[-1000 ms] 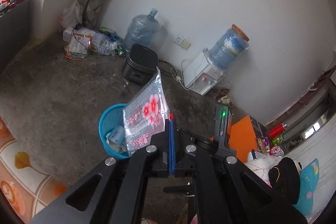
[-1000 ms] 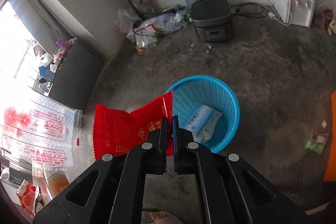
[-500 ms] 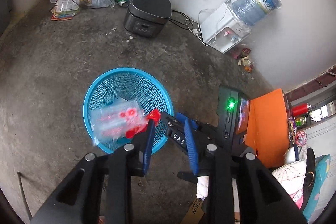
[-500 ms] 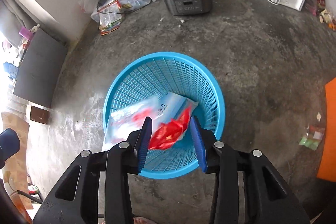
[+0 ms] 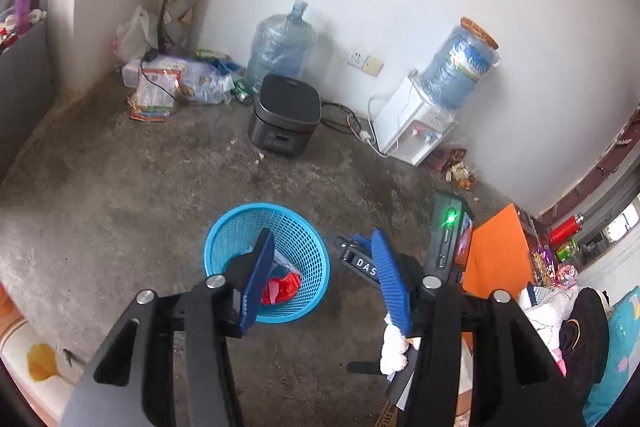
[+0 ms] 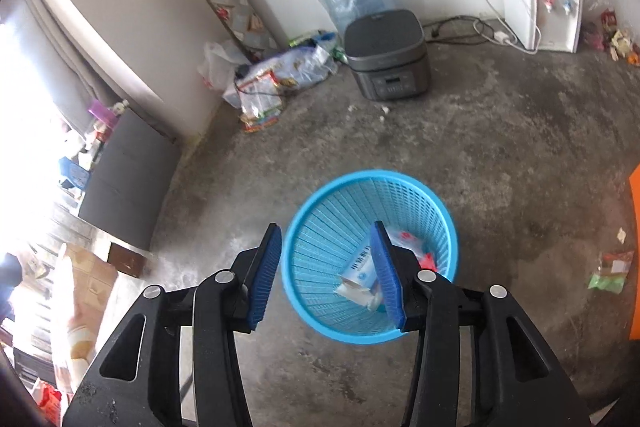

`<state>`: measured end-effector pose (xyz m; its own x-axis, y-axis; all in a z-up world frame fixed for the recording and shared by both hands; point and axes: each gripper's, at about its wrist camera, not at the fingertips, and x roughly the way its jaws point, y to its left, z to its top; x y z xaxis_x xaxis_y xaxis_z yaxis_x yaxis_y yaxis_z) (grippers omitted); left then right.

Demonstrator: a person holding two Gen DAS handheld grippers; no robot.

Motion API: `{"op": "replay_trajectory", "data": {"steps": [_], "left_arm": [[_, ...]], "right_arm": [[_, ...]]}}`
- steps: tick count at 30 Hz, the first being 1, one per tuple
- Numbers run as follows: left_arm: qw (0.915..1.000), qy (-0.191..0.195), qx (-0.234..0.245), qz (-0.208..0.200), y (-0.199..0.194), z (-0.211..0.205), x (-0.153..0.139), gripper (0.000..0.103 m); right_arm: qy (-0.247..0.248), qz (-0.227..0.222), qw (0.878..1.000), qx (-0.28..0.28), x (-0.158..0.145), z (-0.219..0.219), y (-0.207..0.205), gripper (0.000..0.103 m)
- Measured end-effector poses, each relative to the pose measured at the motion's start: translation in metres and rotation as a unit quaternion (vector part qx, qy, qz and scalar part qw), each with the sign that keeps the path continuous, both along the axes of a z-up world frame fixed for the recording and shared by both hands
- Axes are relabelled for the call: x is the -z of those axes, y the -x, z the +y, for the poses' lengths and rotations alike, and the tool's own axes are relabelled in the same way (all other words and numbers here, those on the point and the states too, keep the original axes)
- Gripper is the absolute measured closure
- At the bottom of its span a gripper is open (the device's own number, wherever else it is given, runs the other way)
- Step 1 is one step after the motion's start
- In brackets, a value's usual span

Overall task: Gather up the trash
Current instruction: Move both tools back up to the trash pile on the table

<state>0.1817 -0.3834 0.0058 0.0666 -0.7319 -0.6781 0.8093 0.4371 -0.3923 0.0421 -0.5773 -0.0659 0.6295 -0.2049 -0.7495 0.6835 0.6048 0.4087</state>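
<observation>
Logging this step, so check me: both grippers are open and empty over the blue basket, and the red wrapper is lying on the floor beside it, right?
Not quite. The red wrapper lies inside the blue basket, as the left wrist view shows. The left gripper and right gripper are open and empty.

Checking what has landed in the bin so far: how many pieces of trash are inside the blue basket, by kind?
Inside the blue plastic mesh basket:
White and blue paper carton: 1
Clear plastic bag with red print: 1
Red crinkled wrapper: 1
Total: 3 visible; anything beneath them is hidden.
</observation>
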Motion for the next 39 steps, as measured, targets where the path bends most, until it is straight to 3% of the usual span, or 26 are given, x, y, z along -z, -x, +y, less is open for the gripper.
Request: {"op": "replay_trajectory", "data": {"steps": [6,9,12,16,23,28,35,39], "left_arm": [[0.9924,0.024,-0.082,-0.089,0.022,0.104,-0.065,0.021],[0.9794,0.020,-0.149,-0.135,0.032,0.156,-0.088,0.010],[0.9633,0.018,-0.207,-0.170,0.039,0.203,-0.103,0.008],[0.9430,0.006,-0.270,-0.194,0.046,0.257,-0.115,0.008],[0.9142,-0.041,-0.350,-0.200,0.057,0.338,-0.120,0.008],[0.8972,-0.046,-0.401,-0.179,0.059,0.382,-0.116,0.008],[0.8853,-0.026,-0.436,-0.160,0.062,0.420,-0.111,0.008],[0.8761,-0.022,-0.455,-0.159,0.063,0.442,-0.110,0.008]], "right_arm": [[0.047,-0.071,0.995,-0.056,-0.071,0.067,0.009,0.030],[0.080,-0.081,0.989,-0.100,-0.092,0.105,0.008,0.021],[0.107,-0.087,0.981,-0.139,-0.105,0.140,0.003,0.011],[0.107,-0.104,0.971,-0.188,-0.113,0.182,-0.004,0.008],[0.092,-0.100,0.944,-0.301,-0.107,0.256,-0.019,0.008],[0.095,-0.100,0.926,-0.352,-0.114,0.295,-0.022,0.008],[0.076,-0.091,0.909,-0.400,-0.111,0.320,-0.028,0.008],[0.055,-0.084,0.912,-0.399,-0.107,0.319,-0.027,0.008]]}}
